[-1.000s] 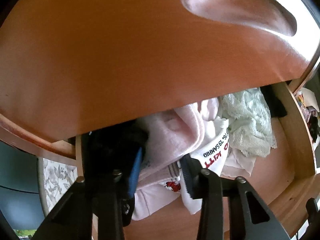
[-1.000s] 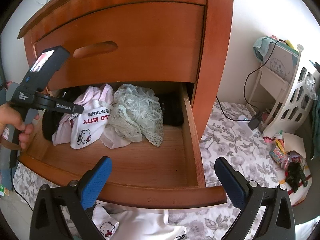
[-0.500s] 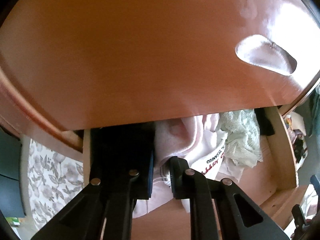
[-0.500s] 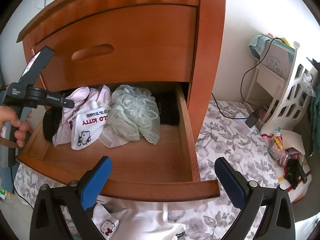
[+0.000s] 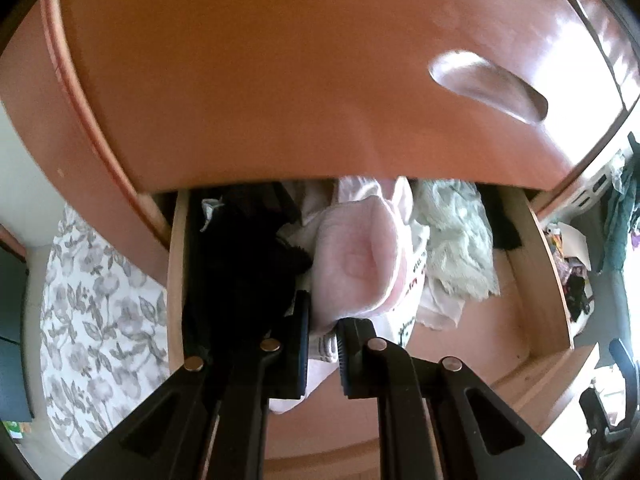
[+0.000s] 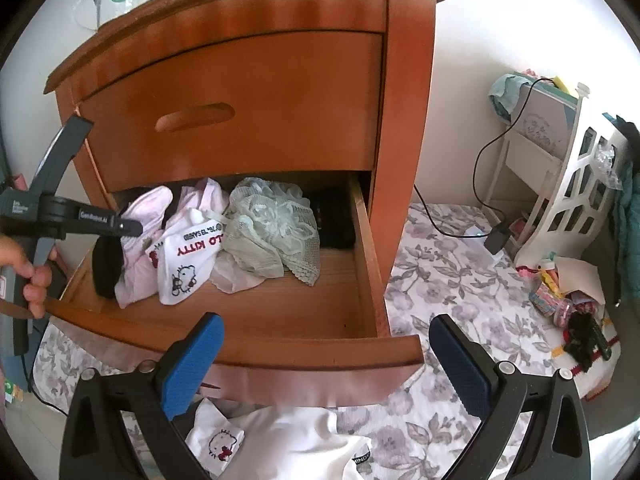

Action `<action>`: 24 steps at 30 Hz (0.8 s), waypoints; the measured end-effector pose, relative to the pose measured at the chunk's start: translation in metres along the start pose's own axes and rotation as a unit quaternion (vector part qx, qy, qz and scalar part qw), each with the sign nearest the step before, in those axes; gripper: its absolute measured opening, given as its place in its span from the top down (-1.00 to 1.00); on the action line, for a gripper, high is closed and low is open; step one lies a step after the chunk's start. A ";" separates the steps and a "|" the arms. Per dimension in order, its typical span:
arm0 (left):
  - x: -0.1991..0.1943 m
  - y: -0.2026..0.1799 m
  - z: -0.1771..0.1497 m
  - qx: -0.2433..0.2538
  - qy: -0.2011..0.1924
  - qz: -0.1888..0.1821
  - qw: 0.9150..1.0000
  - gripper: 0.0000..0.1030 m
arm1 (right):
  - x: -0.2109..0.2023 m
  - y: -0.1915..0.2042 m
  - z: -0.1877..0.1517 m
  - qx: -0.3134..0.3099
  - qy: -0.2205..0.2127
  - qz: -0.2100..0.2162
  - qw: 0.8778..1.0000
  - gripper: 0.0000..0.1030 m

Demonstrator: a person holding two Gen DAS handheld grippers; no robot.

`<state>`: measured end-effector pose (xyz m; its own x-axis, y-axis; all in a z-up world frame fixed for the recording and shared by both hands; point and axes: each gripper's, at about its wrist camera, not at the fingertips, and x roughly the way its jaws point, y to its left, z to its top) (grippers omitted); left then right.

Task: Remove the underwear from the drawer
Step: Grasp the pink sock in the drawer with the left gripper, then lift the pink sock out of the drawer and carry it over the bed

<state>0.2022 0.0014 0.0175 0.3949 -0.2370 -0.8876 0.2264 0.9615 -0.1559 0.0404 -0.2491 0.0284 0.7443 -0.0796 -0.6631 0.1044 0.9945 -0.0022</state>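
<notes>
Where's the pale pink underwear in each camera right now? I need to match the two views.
Left wrist: pale pink underwear at centre, just above the left claw, which pinches its lower edge.
Right wrist: pale pink underwear at left in the open drawer, beside the left claw.
Shared landmark: green lace garment.

Open wooden drawer [image 6: 366,240] carries a heap: black garment [image 6: 106,264], pink underwear [image 6: 138,268], white Hello Kitty piece [image 6: 184,264], pale-green lace [image 6: 272,232]. Right side bare wood.

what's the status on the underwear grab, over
Left gripper shut on pink underwear, still inside the open drawer. Right gripper open, empty, in front of the drawer. Black garment crowds the left finger.
</notes>
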 end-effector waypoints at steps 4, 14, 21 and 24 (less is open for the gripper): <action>-0.004 -0.006 -0.011 0.002 0.004 -0.004 1.000 0.77 | -0.011 0.001 0.000 0.001 -0.006 0.000 1.000 -1.00; -0.020 -0.007 -0.044 -0.018 0.009 -0.047 0.999 0.77 | -0.035 0.008 -0.006 -0.001 -0.017 0.002 1.000 -1.00; -0.042 0.002 -0.052 -0.049 -0.023 -0.067 0.996 0.78 | -0.050 0.010 -0.010 -0.001 -0.021 -0.002 1.000 -1.00; -0.052 0.006 -0.052 -0.056 -0.041 -0.077 0.995 0.78 | -0.054 0.011 -0.011 -0.003 -0.023 -0.002 1.000 -1.00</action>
<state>0.1369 0.0271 0.0399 0.4364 -0.3888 -0.8114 0.1908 0.9213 -0.3389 -0.0062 -0.2328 0.0557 0.7730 -0.0864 -0.6285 0.1039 0.9945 -0.0089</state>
